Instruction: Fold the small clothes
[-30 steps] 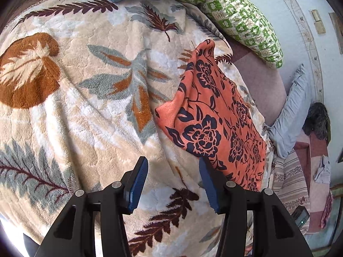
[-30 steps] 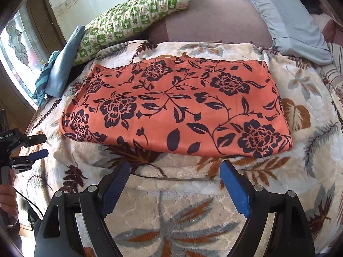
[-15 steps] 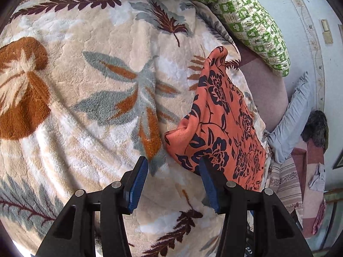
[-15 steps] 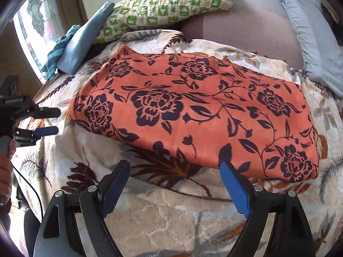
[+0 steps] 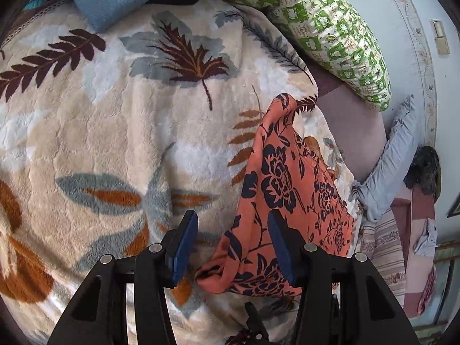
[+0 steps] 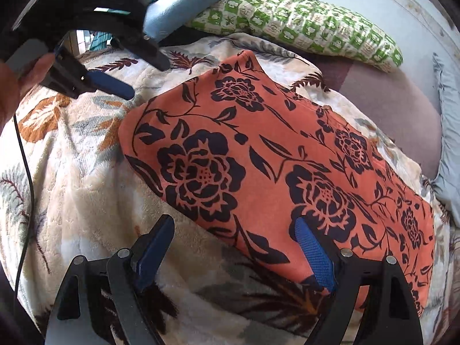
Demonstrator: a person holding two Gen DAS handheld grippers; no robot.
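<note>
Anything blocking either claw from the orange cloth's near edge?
Nothing visible. The orange floral cloth lies flat on the leaf-print blanket. Left claw is open at its corner, right claw open at the near edge. Pillows sit behind.

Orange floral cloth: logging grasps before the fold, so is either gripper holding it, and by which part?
Nothing is held. The left gripper and right gripper stand open at the near edge of the orange floral cloth.

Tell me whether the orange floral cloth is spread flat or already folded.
Folded, it appears: the orange floral cloth lies flat on the blanket, but its near corner shows doubled layers.
</note>
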